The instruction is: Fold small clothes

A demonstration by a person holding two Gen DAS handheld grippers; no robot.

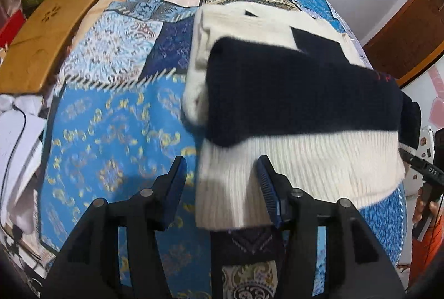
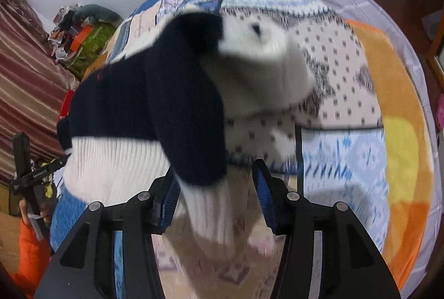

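The navy and cream sweater (image 1: 291, 104) lies on the bed (image 1: 116, 127), long axis running across both views; its ribbed hem (image 1: 277, 174) sits between each gripper's parted, unclamped jaws – left gripper (image 1: 222, 179), right gripper (image 2: 215, 182) – equally near

Navy and cream ribbed sweater (image 1: 291, 104), blue patchwork bedspread (image 1: 111, 127) with gold scrolls, orange-yellow blanket (image 2: 399, 138)
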